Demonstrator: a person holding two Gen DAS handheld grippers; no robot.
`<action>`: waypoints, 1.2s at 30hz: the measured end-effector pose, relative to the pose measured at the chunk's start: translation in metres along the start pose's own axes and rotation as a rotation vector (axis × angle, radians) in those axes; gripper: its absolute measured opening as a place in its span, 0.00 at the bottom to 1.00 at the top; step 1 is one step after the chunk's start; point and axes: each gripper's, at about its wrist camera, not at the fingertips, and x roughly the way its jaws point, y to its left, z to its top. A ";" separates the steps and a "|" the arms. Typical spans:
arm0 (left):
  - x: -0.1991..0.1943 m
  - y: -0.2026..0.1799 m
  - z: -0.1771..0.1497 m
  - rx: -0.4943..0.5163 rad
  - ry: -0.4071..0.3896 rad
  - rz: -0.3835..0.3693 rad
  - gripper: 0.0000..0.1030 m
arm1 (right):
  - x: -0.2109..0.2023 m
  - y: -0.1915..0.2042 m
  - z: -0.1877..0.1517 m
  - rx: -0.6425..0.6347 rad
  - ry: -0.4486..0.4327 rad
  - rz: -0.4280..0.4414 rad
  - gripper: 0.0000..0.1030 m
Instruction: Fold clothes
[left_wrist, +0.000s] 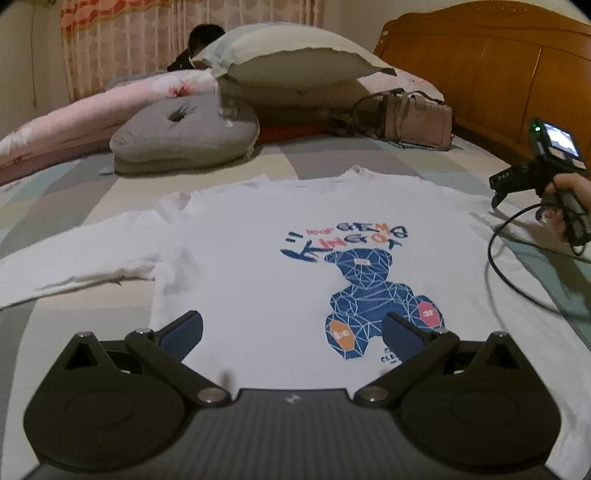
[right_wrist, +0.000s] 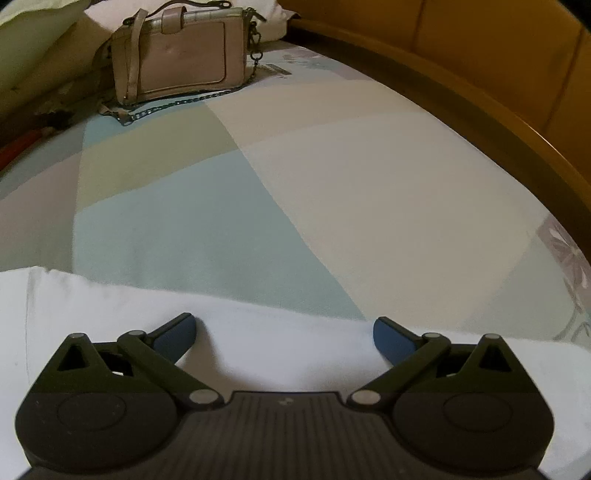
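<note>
A white long-sleeved T-shirt (left_wrist: 258, 266) is lying spread flat, print side up, on the patchwork bedsheet (right_wrist: 295, 184), with its neckline pointing toward the grey cushion (left_wrist: 184, 136) and its 2 sleeves stretching out to either side. The left gripper (left_wrist: 291, 328) is hovering over the hem end of the shirt, its fingers spread wide and holding nothing. The right gripper (right_wrist: 284, 332) is sitting over the sleeve (right_wrist: 277, 343) on the headboard side of the shirt, fingers likewise parted and empty; whether they are touching the cloth is hard to say.

The shirt is looking like thin, light cotton: soft, limp, and likely to sag and crease wherever it is not supported, though not fragile. Pinching a single layer at an edge seems the surest hold, so the sleeve cuff or shoulder seam is looking best for the right gripper, and the hem corner for the left. The pink handbag (right_wrist: 177, 62) beyond the neckline is lying well apart from the shirt.
</note>
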 end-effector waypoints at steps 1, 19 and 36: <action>-0.001 0.001 0.001 -0.006 -0.001 0.004 0.99 | -0.010 0.001 -0.007 -0.024 -0.011 0.042 1.00; 0.011 0.006 -0.025 -0.037 0.149 0.049 0.99 | -0.112 0.103 -0.159 -0.659 -0.009 0.589 1.00; 0.000 -0.004 -0.047 -0.043 0.195 0.037 0.99 | -0.138 0.055 -0.237 -0.591 -0.069 0.450 1.00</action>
